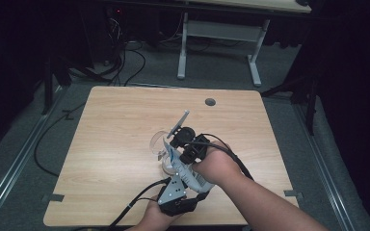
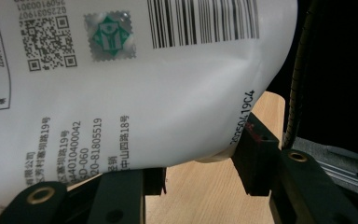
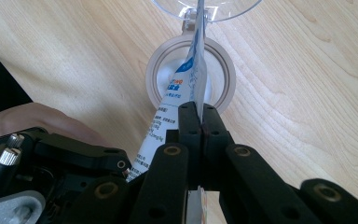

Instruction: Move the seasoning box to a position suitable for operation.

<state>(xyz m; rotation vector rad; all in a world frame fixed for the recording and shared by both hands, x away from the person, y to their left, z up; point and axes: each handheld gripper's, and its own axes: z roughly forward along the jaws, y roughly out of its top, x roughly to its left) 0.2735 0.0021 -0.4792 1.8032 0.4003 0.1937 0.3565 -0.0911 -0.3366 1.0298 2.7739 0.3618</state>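
Both jaws grip 1 soft white plastic pouch with blue print and a barcode: the left gripper clamps its bulging body, while the right gripper pinches its flat sealed edge, probably to steady or tear it. Held tilted above the table's middle, it hangs over a round beige-rimmed container beside a clear glass bowl, whose contents I cannot tell.

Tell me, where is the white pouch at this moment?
In the high view the white pouch is near the table's front middle, held between the left gripper and the right gripper, with its upper end at a clear cup.
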